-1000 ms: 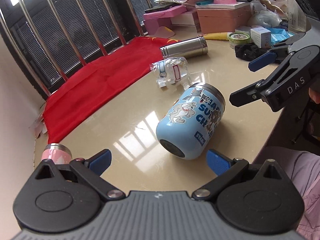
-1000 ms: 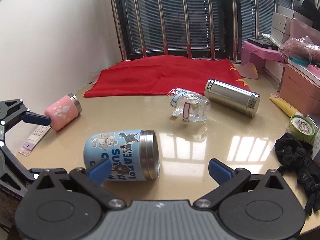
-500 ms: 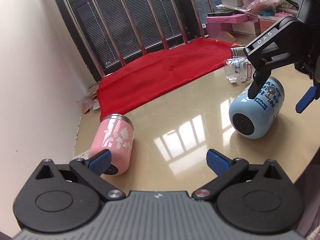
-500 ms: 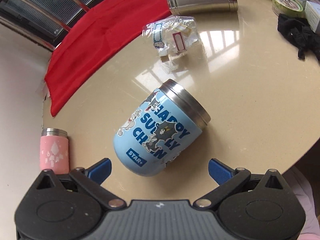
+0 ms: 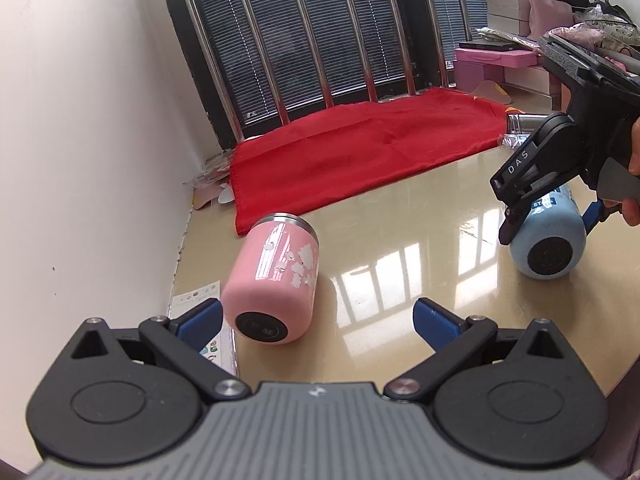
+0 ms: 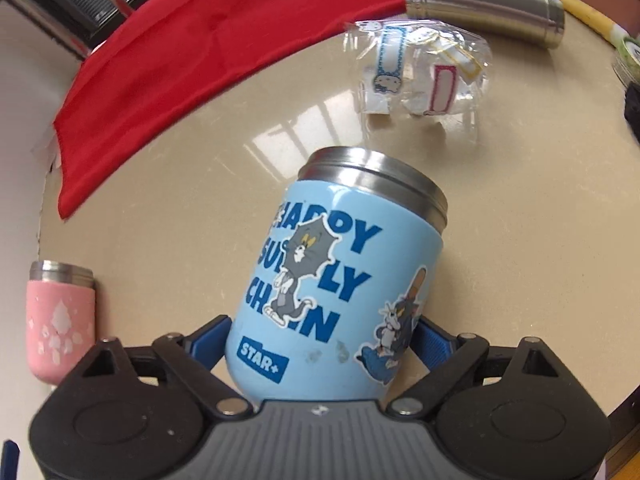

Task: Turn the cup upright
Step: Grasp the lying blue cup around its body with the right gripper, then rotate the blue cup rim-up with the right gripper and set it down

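A blue cartoon-printed cup [image 6: 340,280] with a steel rim lies on its side on the beige table. My right gripper [image 6: 320,338] is down around its base end, a blue pad on each side, jaws wide and not clearly pressing. In the left wrist view the blue cup [image 5: 548,244] shows its base at the right, under the right gripper [image 5: 550,216]. A pink cup [image 5: 276,280] lies on its side, base toward my open left gripper [image 5: 316,320], just inside its left finger. It also shows in the right wrist view [image 6: 60,320].
A red cloth [image 5: 360,148] covers the table's far side by the barred window. A steel flask [image 6: 484,4] and a clear plastic packet [image 6: 424,72] lie beyond the blue cup. A wall runs along the left. The table's curved edge [image 6: 600,340] is at the near right.
My right gripper has come down and forward until the blue cup's base sits between its fingers. My left gripper has moved closer to the pink cup.
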`<control>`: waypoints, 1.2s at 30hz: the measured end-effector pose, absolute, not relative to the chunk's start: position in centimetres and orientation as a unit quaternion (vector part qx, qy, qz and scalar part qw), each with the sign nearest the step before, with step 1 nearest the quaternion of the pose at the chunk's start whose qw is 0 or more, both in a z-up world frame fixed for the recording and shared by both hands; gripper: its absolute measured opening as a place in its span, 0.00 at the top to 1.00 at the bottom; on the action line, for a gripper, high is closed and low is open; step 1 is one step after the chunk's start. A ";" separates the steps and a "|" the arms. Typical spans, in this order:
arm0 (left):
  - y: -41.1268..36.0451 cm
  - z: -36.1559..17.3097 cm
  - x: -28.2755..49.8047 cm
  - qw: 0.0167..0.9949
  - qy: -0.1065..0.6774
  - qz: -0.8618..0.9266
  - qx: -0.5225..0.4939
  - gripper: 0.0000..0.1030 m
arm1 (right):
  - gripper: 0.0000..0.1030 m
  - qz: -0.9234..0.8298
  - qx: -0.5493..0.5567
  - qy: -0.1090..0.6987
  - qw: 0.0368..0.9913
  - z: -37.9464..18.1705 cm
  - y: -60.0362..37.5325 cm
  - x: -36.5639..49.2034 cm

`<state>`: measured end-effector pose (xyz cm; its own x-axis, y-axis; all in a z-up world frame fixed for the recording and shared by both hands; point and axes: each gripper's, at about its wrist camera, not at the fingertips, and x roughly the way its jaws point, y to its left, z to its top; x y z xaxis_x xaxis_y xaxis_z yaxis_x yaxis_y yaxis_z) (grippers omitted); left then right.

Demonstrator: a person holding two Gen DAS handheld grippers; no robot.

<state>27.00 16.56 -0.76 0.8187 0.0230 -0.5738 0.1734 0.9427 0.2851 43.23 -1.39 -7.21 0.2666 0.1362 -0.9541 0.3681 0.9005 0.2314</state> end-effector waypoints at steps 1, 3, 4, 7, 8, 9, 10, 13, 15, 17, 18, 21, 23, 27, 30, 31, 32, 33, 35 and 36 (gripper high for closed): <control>16.4 -0.9 27.1 0.939 0.301 -0.039 0.164 0.00 | 0.13 -0.059 0.181 0.608 0.771 -7.1 -1.0 43.2; 16.2 -1.2 27.2 0.937 0.307 -0.041 0.159 0.00 | 0.14 -0.024 0.132 0.620 0.773 -6.9 -0.6 43.0; 16.0 -1.3 27.2 0.937 0.310 -0.042 0.158 0.00 | 0.14 -0.011 0.109 0.625 0.773 -6.8 -0.6 42.8; 15.4 -1.6 27.1 0.935 0.315 -0.047 0.156 0.00 | 0.14 0.030 0.037 0.639 0.767 -6.7 -0.9 41.5; 15.2 -1.6 27.1 0.934 0.317 -0.049 0.156 0.00 | 0.14 0.043 0.015 0.647 0.762 -6.4 -1.0 41.1; 15.0 -1.6 27.0 0.934 0.318 -0.050 0.157 0.00 | 0.14 0.056 -0.007 0.653 0.755 -6.4 -1.3 40.5; 14.8 -1.6 26.9 0.933 0.319 -0.051 0.157 0.00 | 0.14 0.067 -0.029 0.657 0.750 -6.3 -1.6 39.9; 13.9 -1.8 26.9 0.931 0.327 -0.058 0.153 0.00 | 0.14 0.105 -0.107 0.661 0.735 -6.2 -2.2 38.0; 13.2 -1.9 27.0 0.929 0.334 -0.062 0.146 0.00 | 0.14 0.128 -0.154 0.652 0.731 -6.3 -2.5 37.2; 12.6 -2.1 27.2 0.927 0.342 -0.063 0.137 0.00 | 0.14 0.144 -0.182 0.637 0.735 -6.4 -2.1 36.7; 12.3 -2.3 27.3 0.927 0.347 -0.065 0.130 0.00 | 0.14 0.148 -0.191 0.631 0.737 -6.4 -1.9 36.6; 11.5 -2.5 27.4 0.925 0.357 -0.068 0.114 0.00 | 0.13 0.170 -0.225 0.608 0.742 -6.2 -1.5 35.8; 10.9 -2.5 27.3 0.924 0.361 -0.065 0.111 0.00 | 0.13 0.172 -0.221 0.607 0.743 -6.2 -1.6 35.8; 10.2 -2.3 26.9 0.923 0.360 -0.063 0.117 0.00 | 0.11 0.166 -0.196 0.602 0.755 -5.8 -3.0 35.7; 10.0 -2.1 26.7 0.923 0.360 -0.060 0.117 0.00 | 0.07 0.151 -0.162 0.596 0.772 -4.9 -3.8 35.4; 10.0 -2.0 26.7 0.924 0.361 -0.060 0.114 0.00 | 0.07 0.145 -0.141 0.594 0.779 -4.5 -4.2 35.5; 10.1 -1.9 26.7 0.924 0.361 -0.061 0.111 0.00 | 0.05 0.136 -0.114 0.590 0.788 -4.1 -4.6 35.9; 10.2 -1.9 26.7 0.924 0.362 -0.061 0.107 0.00 | 0.00 0.128 -0.088 0.586 0.795 -3.7 -5.0 36.1; 10.4 -1.7 26.7 0.925 0.363 -0.060 0.094 0.00 | 0.00 0.105 -0.035 0.582 0.806 -3.5 -5.8 36.9; 10.5 -1.7 26.8 0.926 0.364 -0.060 0.086 0.00 | 0.00 0.094 -0.014 0.583 0.807 -3.6 -6.1 37.3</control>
<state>26.78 10.47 -1.66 0.7283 -0.0476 -0.6836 0.1732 0.9780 0.1165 37.33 -6.13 -3.60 0.3035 0.1356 -0.9431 -0.1691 0.9818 0.0867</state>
